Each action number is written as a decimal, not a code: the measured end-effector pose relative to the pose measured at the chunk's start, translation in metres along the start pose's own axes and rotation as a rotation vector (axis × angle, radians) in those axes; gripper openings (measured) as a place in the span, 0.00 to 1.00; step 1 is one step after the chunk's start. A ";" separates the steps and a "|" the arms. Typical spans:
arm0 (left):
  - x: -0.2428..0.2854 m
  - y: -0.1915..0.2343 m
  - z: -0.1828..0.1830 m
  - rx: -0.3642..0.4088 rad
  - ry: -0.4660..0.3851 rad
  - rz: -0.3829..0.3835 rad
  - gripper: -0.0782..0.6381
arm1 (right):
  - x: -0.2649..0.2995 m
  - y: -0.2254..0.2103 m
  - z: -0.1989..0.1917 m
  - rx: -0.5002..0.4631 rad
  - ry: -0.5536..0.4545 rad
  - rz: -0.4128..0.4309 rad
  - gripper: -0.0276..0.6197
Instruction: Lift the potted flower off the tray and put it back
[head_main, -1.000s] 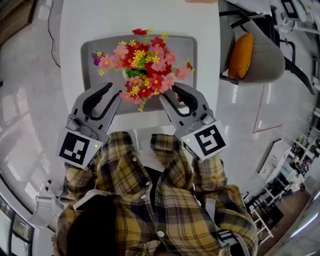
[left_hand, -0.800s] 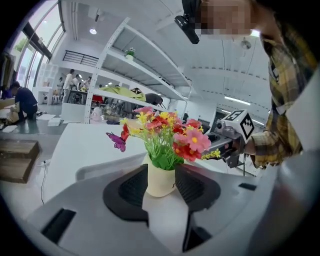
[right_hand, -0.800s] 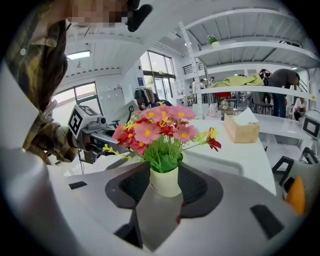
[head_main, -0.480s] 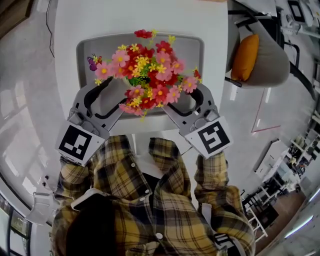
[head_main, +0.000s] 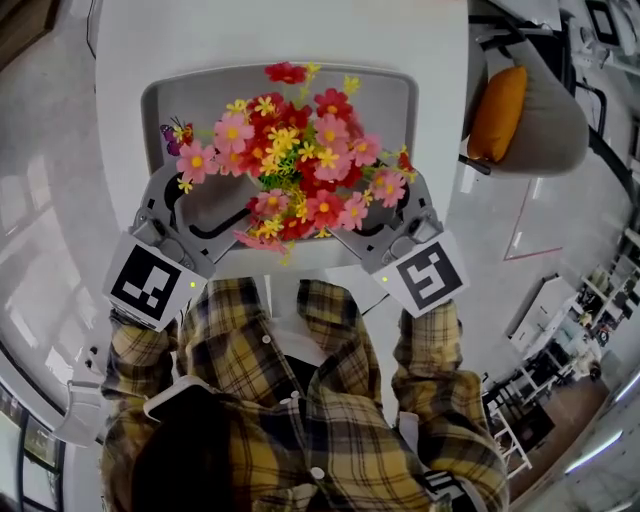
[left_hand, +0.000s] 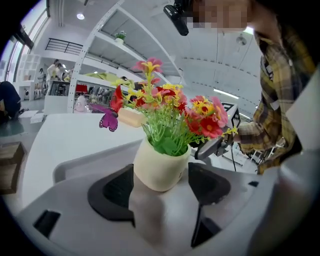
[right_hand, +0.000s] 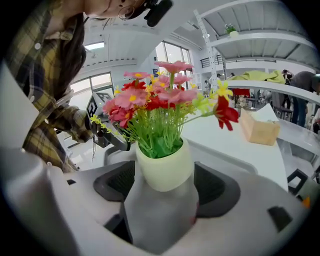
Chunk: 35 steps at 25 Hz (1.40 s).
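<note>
The potted flower, red, pink and yellow blooms in a cream pot, stands upright in the grey tray. My left gripper reaches in from the near left and my right gripper from the near right, their tips hidden under the blooms. Both pairs of jaws have just been opening and now stand wide. In the left gripper view the pot sits between the black pads at the jaw tips. The right gripper view shows the same pot flanked by that gripper's pads, with no squeeze visible.
The tray lies on a white table whose near edge is at the person's plaid shirt. A grey chair with an orange cushion stands to the right. A tan block rests on the table beyond the tray. A purple butterfly sticks out of the bouquet.
Both grippers' jaws have spread much wider around the pot. The grippers and the plant have come down toward the tray floor.
</note>
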<state>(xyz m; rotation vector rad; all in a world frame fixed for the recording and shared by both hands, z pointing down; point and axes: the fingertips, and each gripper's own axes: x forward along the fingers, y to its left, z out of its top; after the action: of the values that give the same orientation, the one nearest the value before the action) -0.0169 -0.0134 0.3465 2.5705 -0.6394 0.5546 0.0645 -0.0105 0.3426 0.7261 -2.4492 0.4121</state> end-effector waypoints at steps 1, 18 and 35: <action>0.002 0.000 -0.001 0.009 0.002 -0.006 0.57 | 0.002 -0.001 0.000 -0.007 -0.005 0.004 0.58; 0.022 0.000 0.002 0.196 0.006 -0.119 0.59 | 0.017 -0.002 -0.001 -0.043 -0.054 0.119 0.63; 0.024 -0.002 0.002 0.204 0.008 -0.104 0.59 | 0.023 -0.002 0.002 -0.052 -0.110 0.098 0.63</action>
<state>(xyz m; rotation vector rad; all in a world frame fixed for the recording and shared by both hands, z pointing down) 0.0038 -0.0208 0.3558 2.7712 -0.4646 0.6230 0.0488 -0.0222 0.3545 0.6236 -2.5962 0.3521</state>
